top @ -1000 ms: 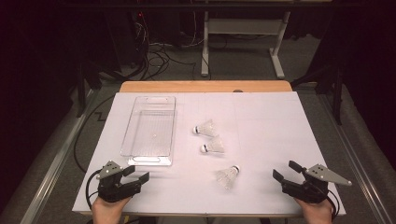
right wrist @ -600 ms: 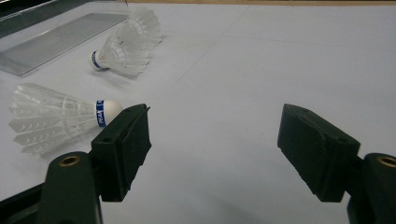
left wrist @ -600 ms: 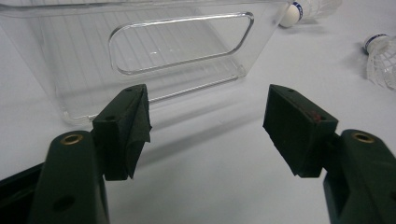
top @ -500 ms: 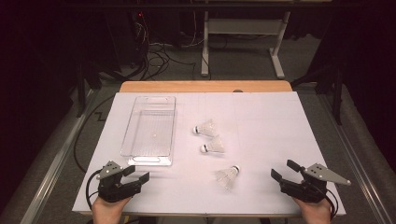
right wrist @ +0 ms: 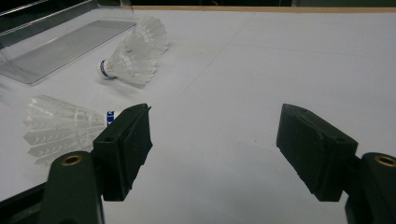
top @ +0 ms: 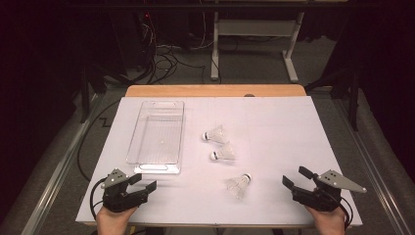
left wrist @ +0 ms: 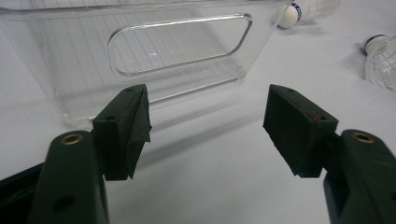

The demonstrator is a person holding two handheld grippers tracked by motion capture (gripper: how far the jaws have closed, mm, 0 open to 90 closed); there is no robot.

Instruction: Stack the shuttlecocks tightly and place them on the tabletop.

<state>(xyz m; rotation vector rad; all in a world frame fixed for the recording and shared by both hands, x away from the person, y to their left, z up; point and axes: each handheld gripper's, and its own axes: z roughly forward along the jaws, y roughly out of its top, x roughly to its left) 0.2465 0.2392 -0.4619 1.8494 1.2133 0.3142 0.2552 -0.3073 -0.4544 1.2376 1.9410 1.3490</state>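
Observation:
Three white shuttlecocks lie mid-table: one [top: 215, 135] farthest, one [top: 222, 154] in the middle, one [top: 239, 184] nearest. A clear plastic tray [top: 156, 147] stands empty to their left. My left gripper [top: 144, 181] rests open at the front left, just short of the tray's near end. My right gripper [top: 296, 176] is open at the front right, about a hand's width right of the nearest shuttlecock. In the left gripper view the open gripper [left wrist: 208, 126] faces the tray's handle wall [left wrist: 84, 60]. In the right gripper view the open gripper [right wrist: 215, 149] has the nearest shuttlecock [right wrist: 60, 128] beside its left jaw.
A white sheet [top: 293, 127] covers the table, and a wooden edge [top: 215, 90] shows at the back. Beyond the table are cables on the floor [top: 161, 58] and a white stand [top: 254, 34]. Bare sheet stretches across the right half.

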